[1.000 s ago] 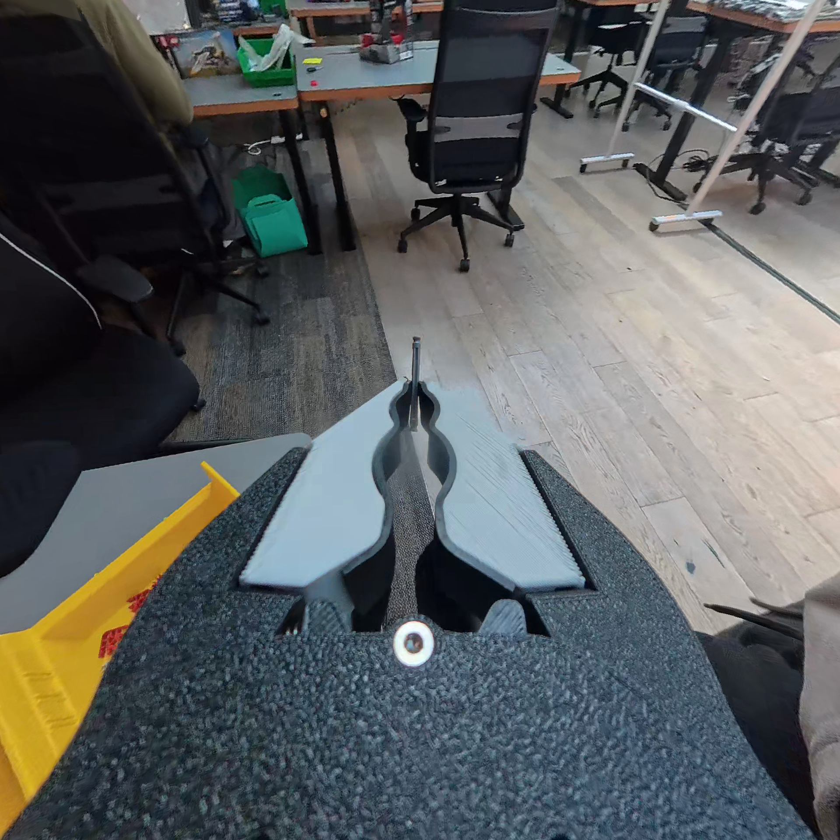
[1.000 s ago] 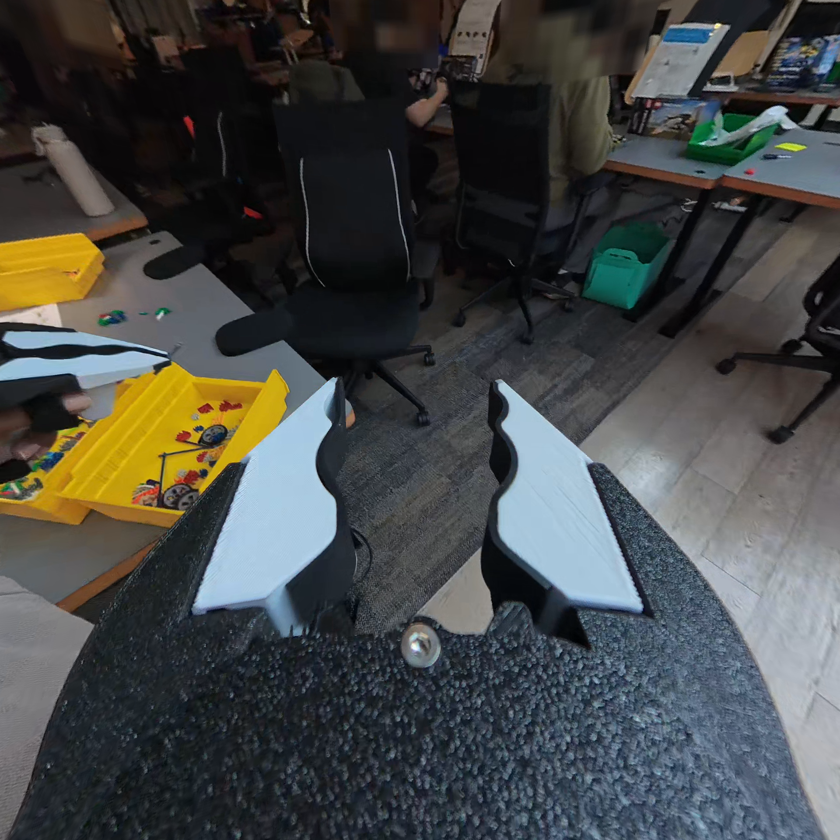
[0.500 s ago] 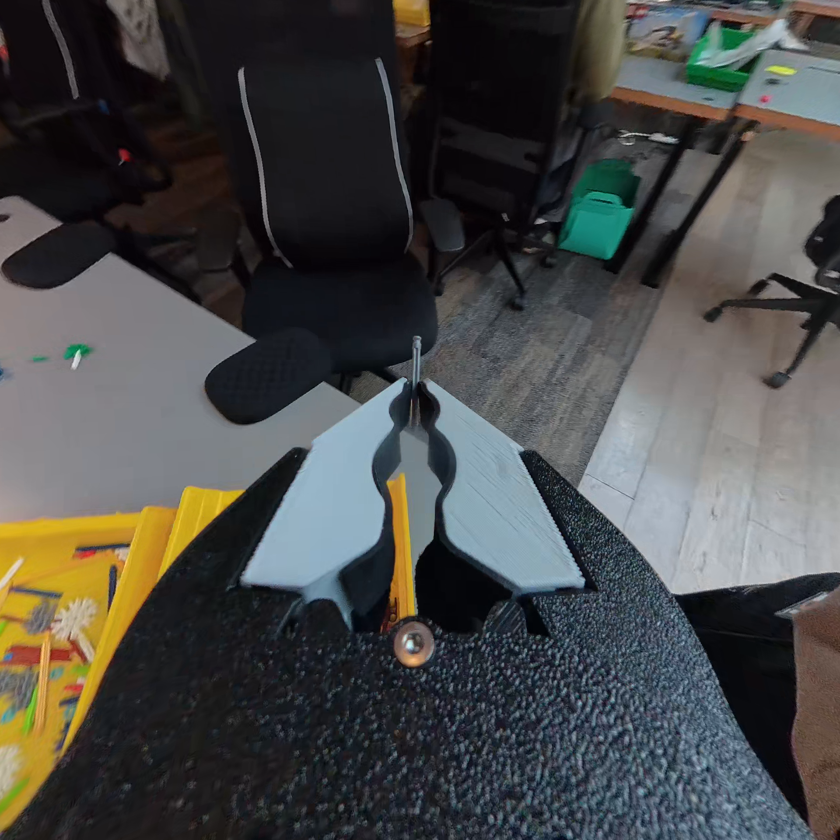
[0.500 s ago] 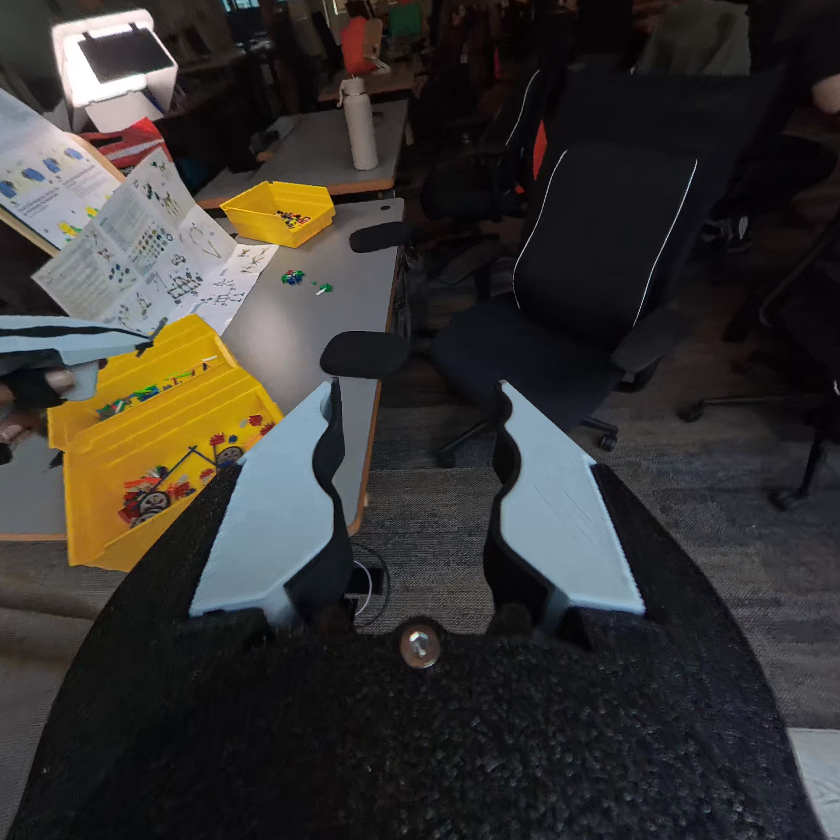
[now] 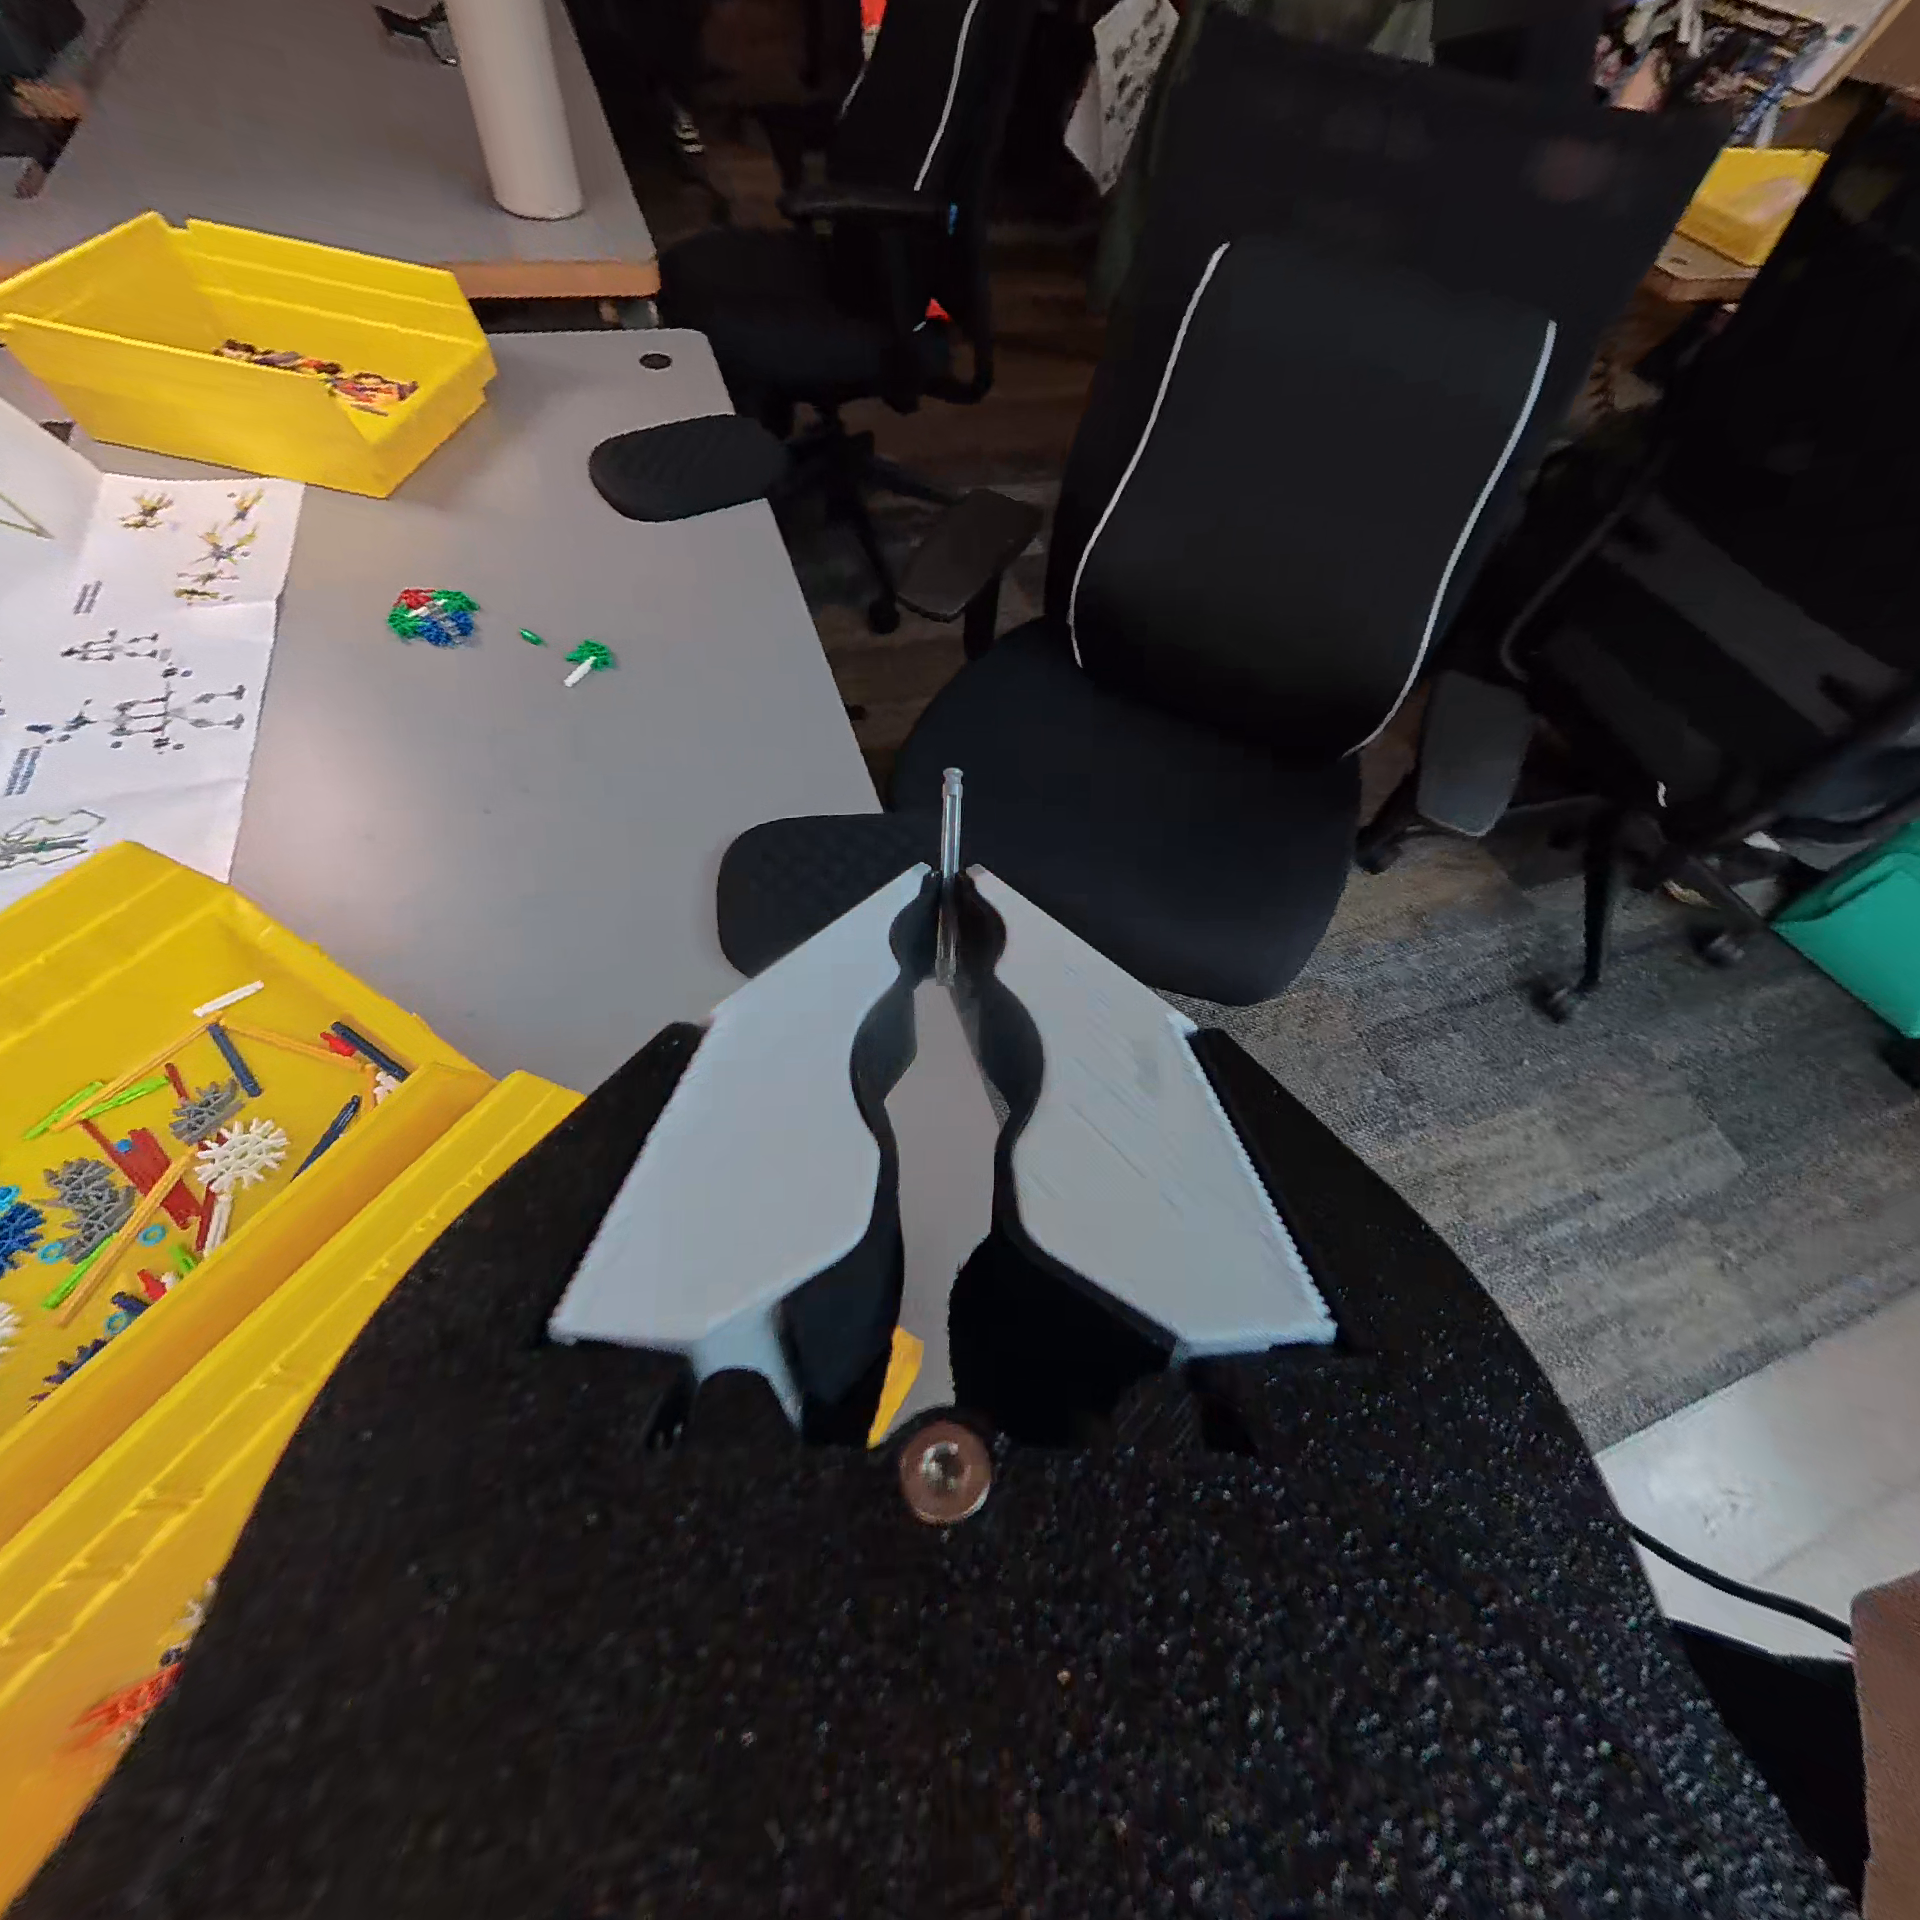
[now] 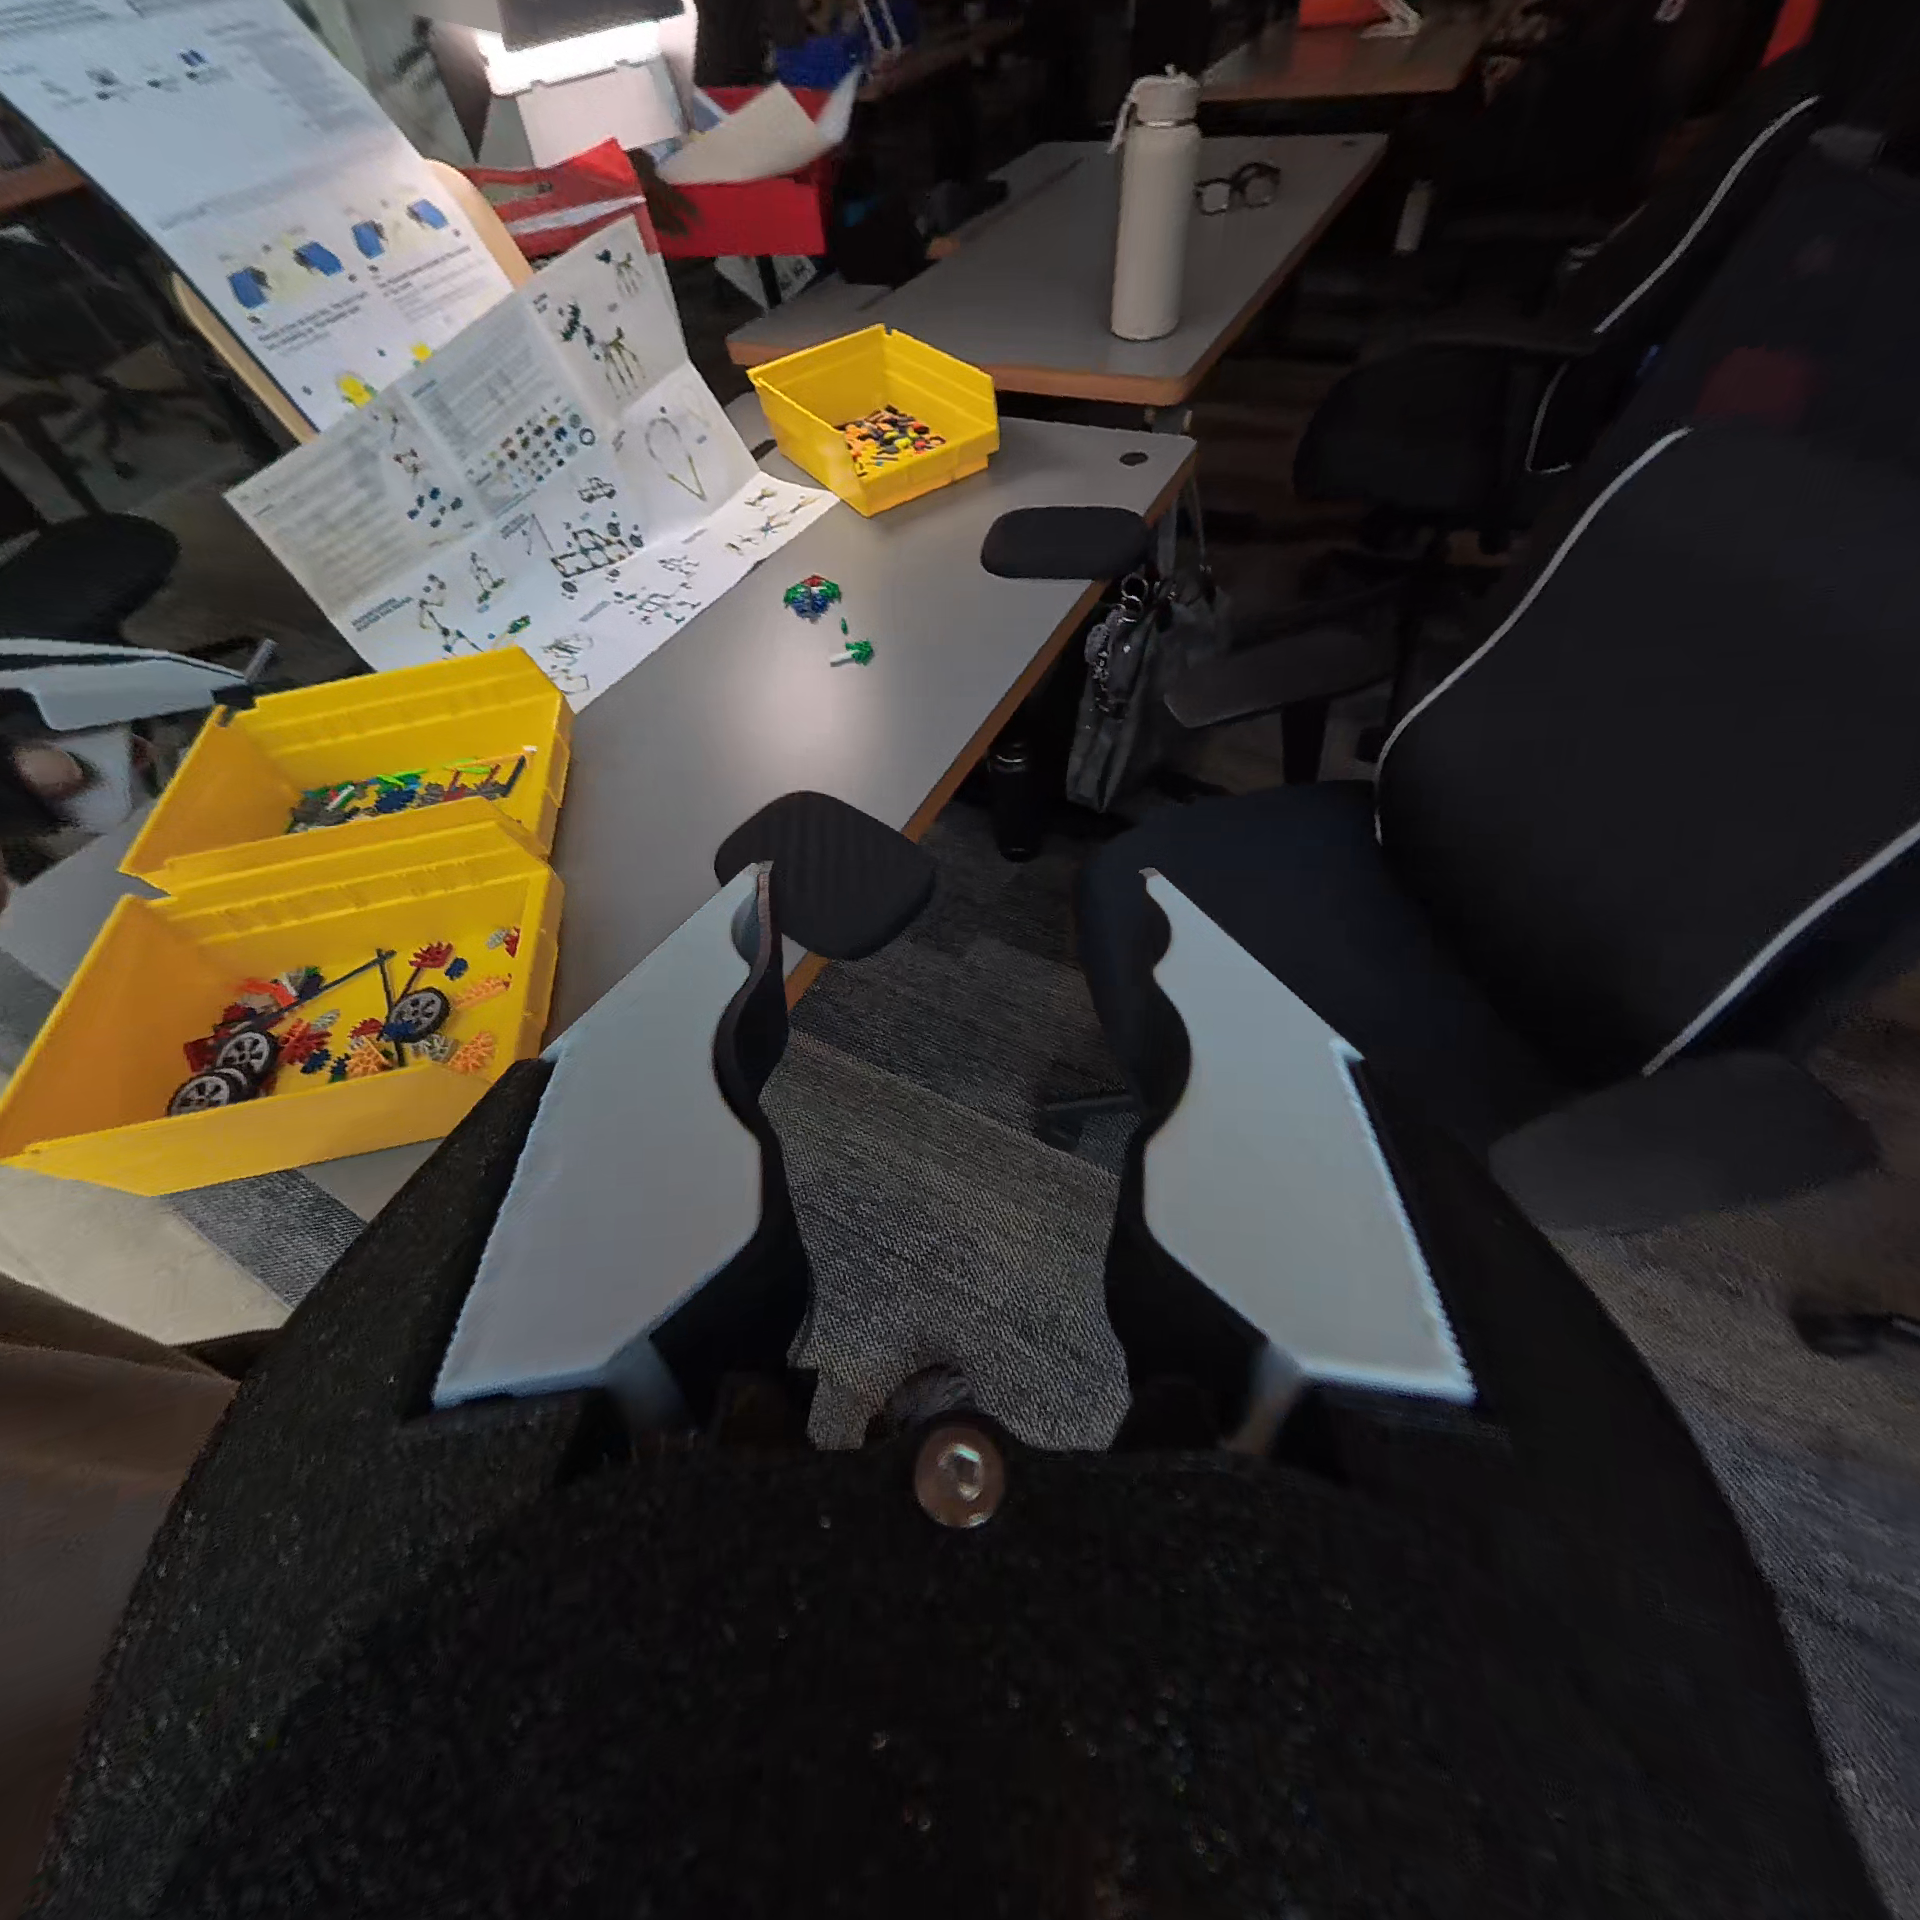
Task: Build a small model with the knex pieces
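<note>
Fingers of the left gripper (image 5: 948, 883) press together on a thin grey rod (image 5: 950, 821) — it juts past their tips, above the grey desk's (image 5: 499, 831) edge near a black armrest (image 5: 810, 883). The right gripper (image 6: 951, 883) hangs spread and empty over carpet, beside yellow bins (image 6: 312, 1132) of small parts.

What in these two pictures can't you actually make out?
- Gray rod, left wrist view: its lower end is hidden between the left claw's closed tips.
- Nearest yellow bin, left wrist view: cut off by the edge and the claw's body.
- Far bin's small pieces, right wrist view: too small to identify.
</note>
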`<state>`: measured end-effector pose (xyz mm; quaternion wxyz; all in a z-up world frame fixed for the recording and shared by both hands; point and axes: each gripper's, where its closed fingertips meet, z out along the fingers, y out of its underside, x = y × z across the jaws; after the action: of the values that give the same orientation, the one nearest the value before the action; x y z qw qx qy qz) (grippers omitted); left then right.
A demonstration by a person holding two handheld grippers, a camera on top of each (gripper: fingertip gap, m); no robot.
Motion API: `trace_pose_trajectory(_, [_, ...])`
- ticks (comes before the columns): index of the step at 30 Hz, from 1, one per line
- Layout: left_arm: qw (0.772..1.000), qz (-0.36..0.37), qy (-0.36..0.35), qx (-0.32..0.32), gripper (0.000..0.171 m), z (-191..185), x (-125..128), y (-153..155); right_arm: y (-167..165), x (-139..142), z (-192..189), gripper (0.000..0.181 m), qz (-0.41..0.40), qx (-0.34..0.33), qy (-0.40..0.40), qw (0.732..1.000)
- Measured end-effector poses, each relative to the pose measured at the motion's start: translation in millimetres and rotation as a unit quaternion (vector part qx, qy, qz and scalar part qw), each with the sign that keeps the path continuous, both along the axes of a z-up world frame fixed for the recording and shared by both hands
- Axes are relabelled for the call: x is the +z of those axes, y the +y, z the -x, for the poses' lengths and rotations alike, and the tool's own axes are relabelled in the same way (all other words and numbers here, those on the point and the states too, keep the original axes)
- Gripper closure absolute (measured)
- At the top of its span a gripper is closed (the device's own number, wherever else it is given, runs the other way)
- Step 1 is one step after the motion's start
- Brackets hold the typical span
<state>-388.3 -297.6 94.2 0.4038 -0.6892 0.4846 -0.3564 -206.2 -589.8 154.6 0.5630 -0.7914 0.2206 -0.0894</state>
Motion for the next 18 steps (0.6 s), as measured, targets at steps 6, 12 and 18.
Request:
trace_pose_trajectory(6, [0.998,0.035,-0.008,0.043,0.171,-79.9,-44.1,68.3,115.1,-6.8,-59.2,0.116,0.014,0.078,-0.021,0.997])
trace_pose_trajectory(12, [0.995,0.010,-0.067,0.069,0.170,-173.5,6.2,144.8,220.1,-10.2,-128.9,0.116,0.034,0.159,-0.021,0.987])
trace_pose_trajectory(18, [0.985,-0.025,-0.043,0.164,0.170,-150.7,16.6,202.5,387.1,-20.7,-166.9,0.114,0.036,0.305,-0.011,0.952])
